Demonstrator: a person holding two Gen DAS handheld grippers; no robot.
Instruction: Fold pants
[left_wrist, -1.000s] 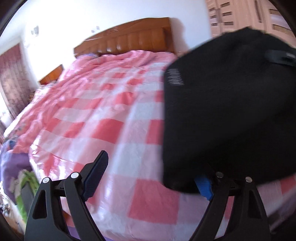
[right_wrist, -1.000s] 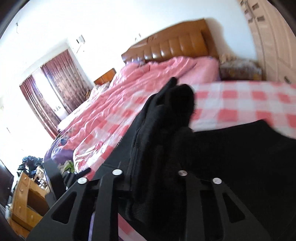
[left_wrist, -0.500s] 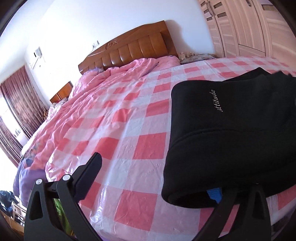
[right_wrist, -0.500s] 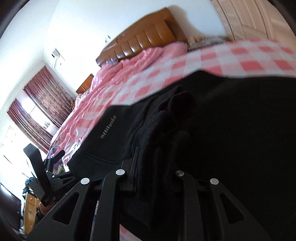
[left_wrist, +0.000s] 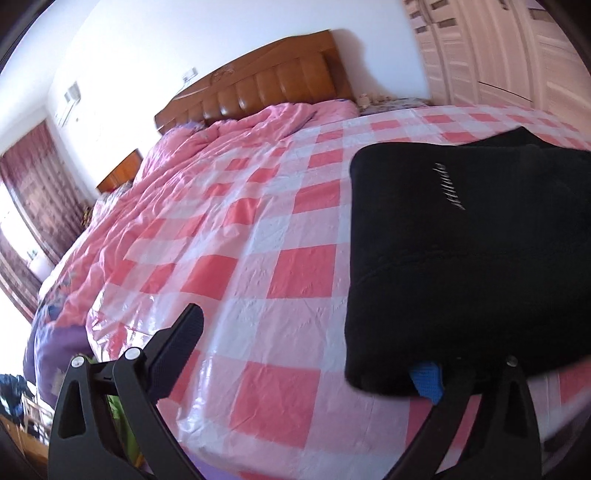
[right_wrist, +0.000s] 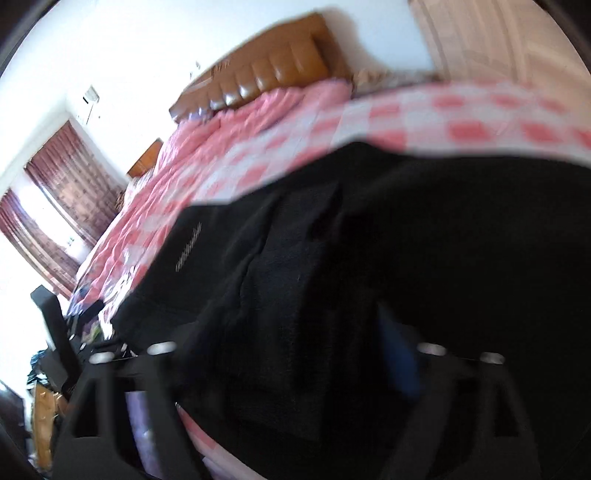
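The black pants (left_wrist: 461, 258), folded, with white script lettering on top, lie on the pink checked bed cover (left_wrist: 258, 266) at the right of the left wrist view. My left gripper (left_wrist: 303, 362) stands open. Its left finger is over bare cover, and the blue pad of its right finger (left_wrist: 428, 380) pokes out from under the pants' near corner. In the blurred right wrist view the pants (right_wrist: 369, 258) fill the lower right. My right gripper (right_wrist: 284, 358) is opening, its fingers far apart with loose black cloth lying between them.
A brown padded headboard (left_wrist: 266, 85) and a rumpled pink quilt (left_wrist: 229, 140) lie at the far end of the bed. Wardrobe doors (left_wrist: 498, 55) stand at the right, dark red curtains (left_wrist: 33, 192) at the left. Clutter (left_wrist: 11, 384) sits on the floor beside the bed's near left corner.
The pants came down from mid-air and now lie flat on the cover. My right gripper's jaws, which pinched a bunch of black cloth, have spread wide apart. The left gripper stayed open.
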